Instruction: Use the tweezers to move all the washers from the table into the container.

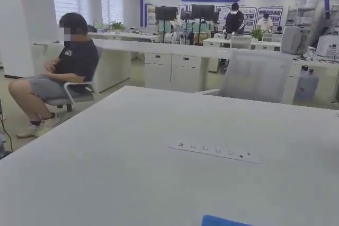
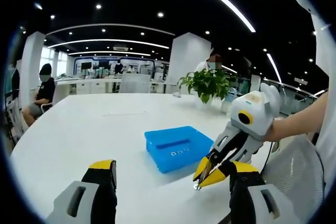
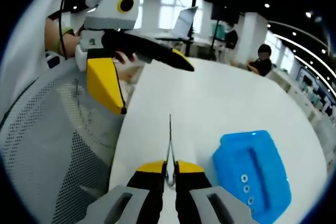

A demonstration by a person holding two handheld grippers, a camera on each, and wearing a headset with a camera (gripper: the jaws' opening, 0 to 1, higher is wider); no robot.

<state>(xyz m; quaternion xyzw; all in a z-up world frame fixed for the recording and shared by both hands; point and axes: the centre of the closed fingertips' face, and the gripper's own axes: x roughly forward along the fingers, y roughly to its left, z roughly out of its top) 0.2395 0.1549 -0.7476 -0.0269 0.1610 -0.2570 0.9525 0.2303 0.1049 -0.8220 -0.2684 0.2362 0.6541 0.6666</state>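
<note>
Washers [image 3: 247, 188] are recorded inside the blue container [image 3: 273, 174], lined up in a short row near one inner side. Three are counted in the left gripper view. A fourth may be made out in the right gripper view, though this cannot be confirmed. The container is set on the white table [image 3: 220, 103], near the edge at which the grippers are held.

The tweezers [image 3: 169, 137] are clamped between the closed jaws of the right gripper [image 3: 169, 167], with the points directed forward over bare table just beside the container. Whether anything is held between the points cannot be told, as they are too fine. The left gripper [image 3: 157, 89] is held off to one side, with its jaws apart and nothing between them.

Progress is judged advanced, possibly complete, since every washer identified is already in the container. Whether any are left on the table cannot be settled, as part of the surface is out of frame.

In the head view, the far half of the table, a flush power strip [image 1: 214, 152], an office chair [image 1: 254, 75] and a seated person [image 1: 63, 72] are shown. A blue corner at the bottom edge is taken to be the container. The washers and the grip on the tweezers are supplied by the two gripper views, and a potted plant [image 2: 207, 82] by the left gripper view.
</note>
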